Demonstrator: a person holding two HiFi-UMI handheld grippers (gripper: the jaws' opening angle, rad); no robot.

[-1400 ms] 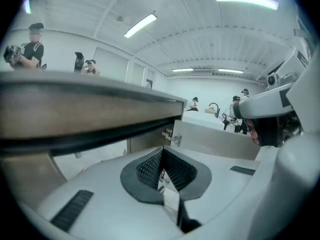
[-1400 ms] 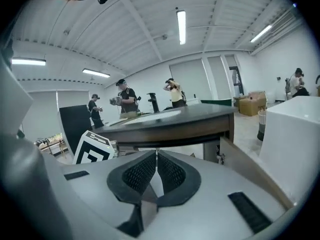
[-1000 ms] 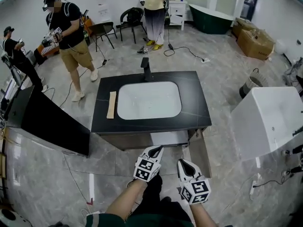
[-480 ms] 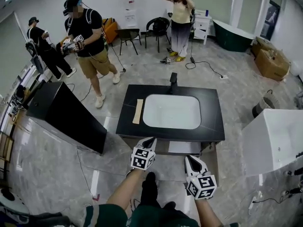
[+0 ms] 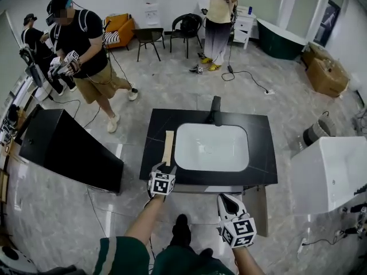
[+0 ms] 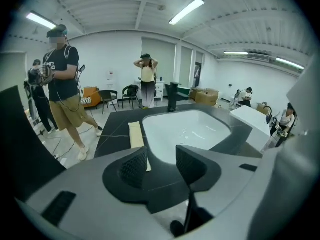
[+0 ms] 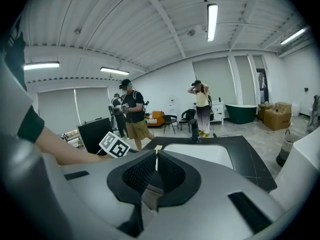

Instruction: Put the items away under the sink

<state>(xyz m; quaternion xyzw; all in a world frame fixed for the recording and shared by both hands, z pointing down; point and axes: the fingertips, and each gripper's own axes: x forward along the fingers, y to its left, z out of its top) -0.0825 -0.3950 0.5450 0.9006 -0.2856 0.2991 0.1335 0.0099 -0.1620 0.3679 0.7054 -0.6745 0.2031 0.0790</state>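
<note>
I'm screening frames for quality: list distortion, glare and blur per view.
Head view: fisheye curving the room's edges, even light, basin sharp. Left gripper view: dark round vignette, small glints on the basin, jaws soft. Right gripper view: same vignette, bright ceiling tube, forearm near the lens soft.

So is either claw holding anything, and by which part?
Nothing held: the left claw, its jaws just now opening, is empty by the beige strip; the right claw is shut, empty.
</note>
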